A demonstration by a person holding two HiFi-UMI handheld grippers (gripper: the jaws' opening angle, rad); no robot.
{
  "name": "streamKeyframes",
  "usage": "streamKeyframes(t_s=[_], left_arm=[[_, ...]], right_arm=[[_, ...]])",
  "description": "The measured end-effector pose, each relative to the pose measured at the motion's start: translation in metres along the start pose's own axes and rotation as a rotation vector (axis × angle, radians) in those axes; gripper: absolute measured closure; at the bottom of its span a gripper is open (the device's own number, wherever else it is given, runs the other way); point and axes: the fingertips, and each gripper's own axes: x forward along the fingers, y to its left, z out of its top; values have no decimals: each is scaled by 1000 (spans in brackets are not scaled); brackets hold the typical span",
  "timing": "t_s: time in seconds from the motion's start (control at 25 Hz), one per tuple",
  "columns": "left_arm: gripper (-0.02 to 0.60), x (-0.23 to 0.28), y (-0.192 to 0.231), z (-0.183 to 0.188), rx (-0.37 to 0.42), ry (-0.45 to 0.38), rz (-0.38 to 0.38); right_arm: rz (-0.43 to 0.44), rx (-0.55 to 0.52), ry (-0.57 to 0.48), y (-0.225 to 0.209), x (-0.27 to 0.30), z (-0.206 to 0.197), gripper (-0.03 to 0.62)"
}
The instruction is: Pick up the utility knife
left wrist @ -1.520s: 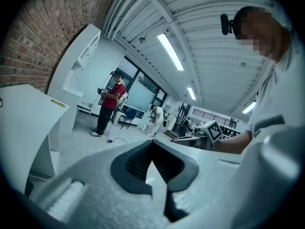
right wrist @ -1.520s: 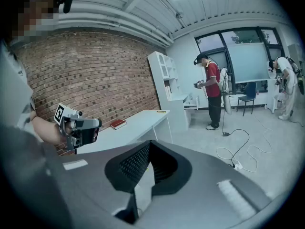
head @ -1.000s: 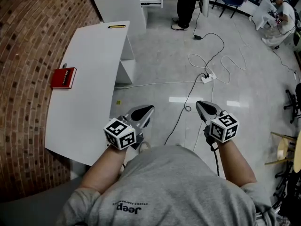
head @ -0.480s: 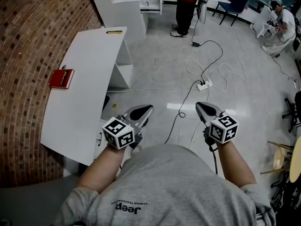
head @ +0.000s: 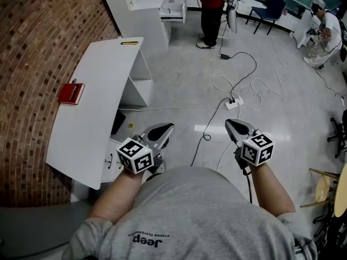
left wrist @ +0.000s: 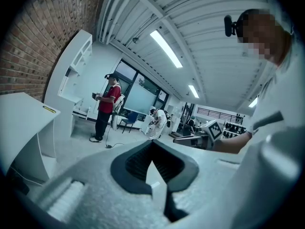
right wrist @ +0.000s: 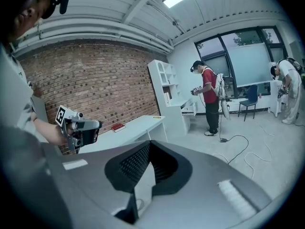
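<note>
The yellow utility knife (head: 129, 43) lies flat at the far edge of the white counter (head: 92, 123), near the corner away from the brick wall (head: 32, 42). It is well apart from the red book (head: 71, 93) at the counter's wall-side edge. The left gripper (head: 165, 128) and the right gripper (head: 230, 123) hang over the floor (head: 184, 75) in front of the person's chest, beside the counter's near corner, each with its 2 jaws pressed together on nothing.

The white table (head: 89, 129) carries a red book (head: 71, 93) and the utility knife (head: 129, 43).
</note>
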Motion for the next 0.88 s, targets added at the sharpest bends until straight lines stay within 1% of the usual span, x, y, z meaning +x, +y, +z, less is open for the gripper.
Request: streamKeyframes(t_s=[0.24, 0.4, 0.52, 0.64, 0.88], left_arm=[[581, 11, 22, 9, -7, 0, -11], [581, 25, 54, 15, -22, 6, -45], [581, 35, 93, 23, -27, 13, -80], [581, 45, 137, 39, -18, 29, -119], [581, 54, 231, 93, 13, 56, -184]], right_arm=[[-13, 14, -1, -10, 14, 6, 585], [-36, 20, 12, -18, 39, 11, 585], [-66, 27, 4, -26, 72, 23, 585], [-96, 39, -14, -32, 113, 43, 585], [-116, 37, -37, -23, 209, 101, 585]])
